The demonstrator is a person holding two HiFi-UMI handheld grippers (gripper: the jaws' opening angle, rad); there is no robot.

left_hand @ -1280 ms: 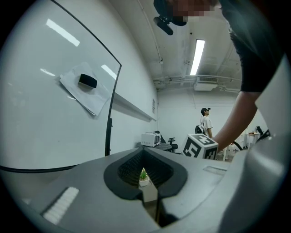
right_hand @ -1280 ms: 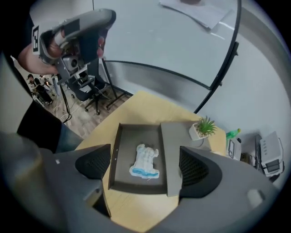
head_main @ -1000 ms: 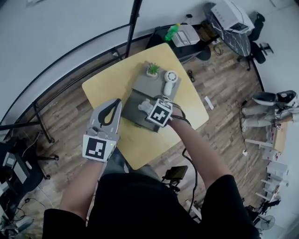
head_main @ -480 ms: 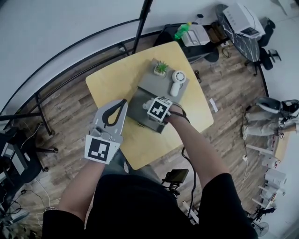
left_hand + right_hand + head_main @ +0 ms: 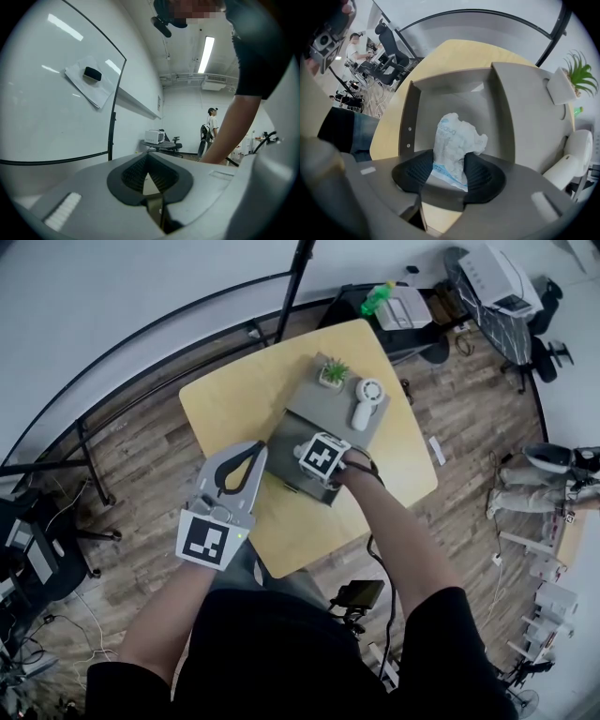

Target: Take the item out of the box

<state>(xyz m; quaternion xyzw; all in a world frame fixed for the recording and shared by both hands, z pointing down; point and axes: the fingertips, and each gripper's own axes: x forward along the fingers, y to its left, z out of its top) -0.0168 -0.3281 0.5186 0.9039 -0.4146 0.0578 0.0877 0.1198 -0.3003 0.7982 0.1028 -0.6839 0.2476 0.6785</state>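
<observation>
An open grey box point(image 5: 412, 117) stands on the yellow table point(image 5: 234, 399). A crumpled white packet with blue print point(image 5: 454, 138) stands upright inside it. My right gripper point(image 5: 449, 164) reaches down into the box point(image 5: 284, 442), and its jaws are closing with the packet squeezed between both dark pads. In the head view the right gripper point(image 5: 309, 452) covers the packet. My left gripper point(image 5: 251, 454) hovers off the box's left edge with its tips together and nothing in them. The left gripper point(image 5: 146, 158) faces the room.
The box's lid point(image 5: 529, 108) lies open flat behind it. On the lid stand a small potted plant point(image 5: 333, 371) and a white hand fan point(image 5: 366, 401). Office chairs, a cluttered desk and a standing person are at the room's edges.
My right gripper has gone down into the box, and the packet that showed beside it is now under it. The left gripper drifted slightly toward the box.
</observation>
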